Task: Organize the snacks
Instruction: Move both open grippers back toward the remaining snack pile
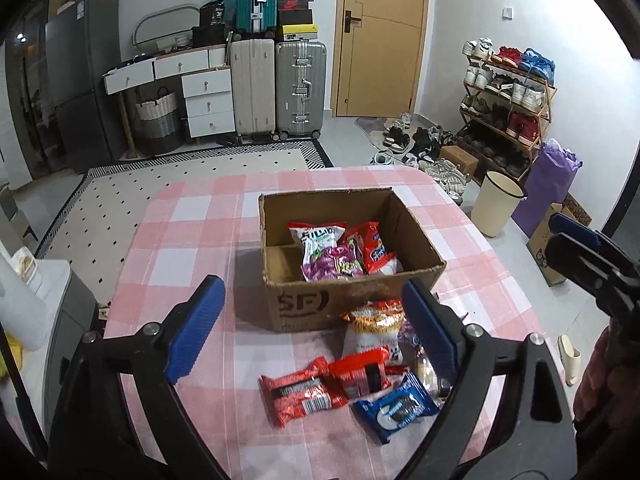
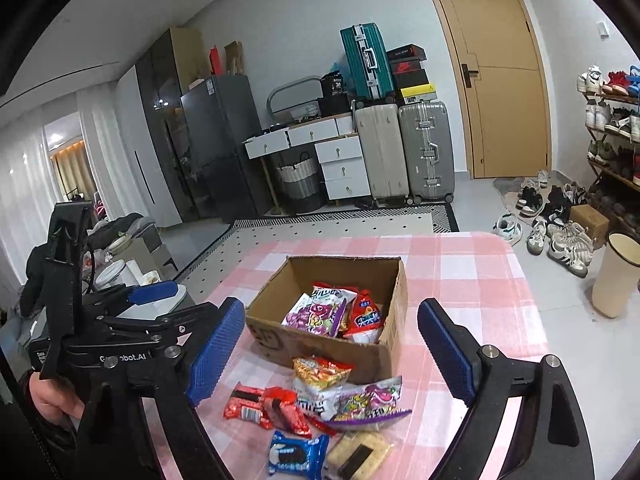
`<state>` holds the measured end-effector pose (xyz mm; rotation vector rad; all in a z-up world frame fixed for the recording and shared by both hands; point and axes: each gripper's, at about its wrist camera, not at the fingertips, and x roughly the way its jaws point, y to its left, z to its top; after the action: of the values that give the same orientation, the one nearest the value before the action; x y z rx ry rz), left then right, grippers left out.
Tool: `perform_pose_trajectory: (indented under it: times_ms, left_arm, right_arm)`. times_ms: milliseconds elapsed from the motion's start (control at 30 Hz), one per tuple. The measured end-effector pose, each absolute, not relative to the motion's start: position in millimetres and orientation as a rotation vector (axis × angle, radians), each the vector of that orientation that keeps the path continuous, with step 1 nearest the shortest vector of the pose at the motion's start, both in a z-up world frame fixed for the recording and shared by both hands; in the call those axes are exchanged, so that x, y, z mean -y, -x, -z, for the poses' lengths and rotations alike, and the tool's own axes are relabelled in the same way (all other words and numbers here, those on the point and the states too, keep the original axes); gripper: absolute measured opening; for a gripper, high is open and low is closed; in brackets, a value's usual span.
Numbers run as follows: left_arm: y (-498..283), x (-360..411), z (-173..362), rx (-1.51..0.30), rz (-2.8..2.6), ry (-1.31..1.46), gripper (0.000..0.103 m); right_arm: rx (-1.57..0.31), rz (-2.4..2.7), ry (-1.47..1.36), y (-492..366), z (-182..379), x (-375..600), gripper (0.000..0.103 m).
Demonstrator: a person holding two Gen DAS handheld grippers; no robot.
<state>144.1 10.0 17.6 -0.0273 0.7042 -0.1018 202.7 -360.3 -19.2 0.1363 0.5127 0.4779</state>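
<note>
An open cardboard box [image 1: 352, 304] [image 2: 280, 340] stands on the pink checked table [image 1: 192, 232] [image 2: 472, 264]. It holds a purple-and-white bag [image 1: 324, 256] [image 2: 316, 312] and a red bag [image 1: 374, 246] [image 2: 366, 314]. In front of the box lie loose snacks: red packets [image 1: 304, 394] [image 2: 264, 404], a blue cookie pack [image 1: 396, 406] [image 2: 296, 454], an orange-topped bag [image 1: 372, 328] [image 2: 320, 372], a purple bag [image 2: 368, 400] and a pale cracker pack [image 2: 358, 456]. My left gripper [image 1: 316, 332] is open and empty above the pile. My right gripper [image 2: 332, 360] is open and empty above it too.
The right gripper shows at the right edge of the left wrist view [image 1: 592, 264]; the left gripper shows at the left of the right wrist view [image 2: 120, 332]. On the floor beyond the table are a cream bin [image 1: 498, 208] [image 2: 616, 276], shoes [image 2: 560, 236], suitcases [image 1: 280, 88] and a rug.
</note>
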Motion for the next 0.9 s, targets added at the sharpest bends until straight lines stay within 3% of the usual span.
perform_pose_trajectory:
  times_ms: [167, 900]
  left_arm:
    - [-122, -14, -18, -0.675, 0.09, 0.046, 0.101]
    - [-70, -19, 21, -0.656, 0.086, 0.072, 0.102]
  right_arm:
    - [-0.503, -0.478, -0.128, -183, 23, 364, 0.096]
    - [-0.578, -0.473, -0.088, -141, 84, 385, 0.101]
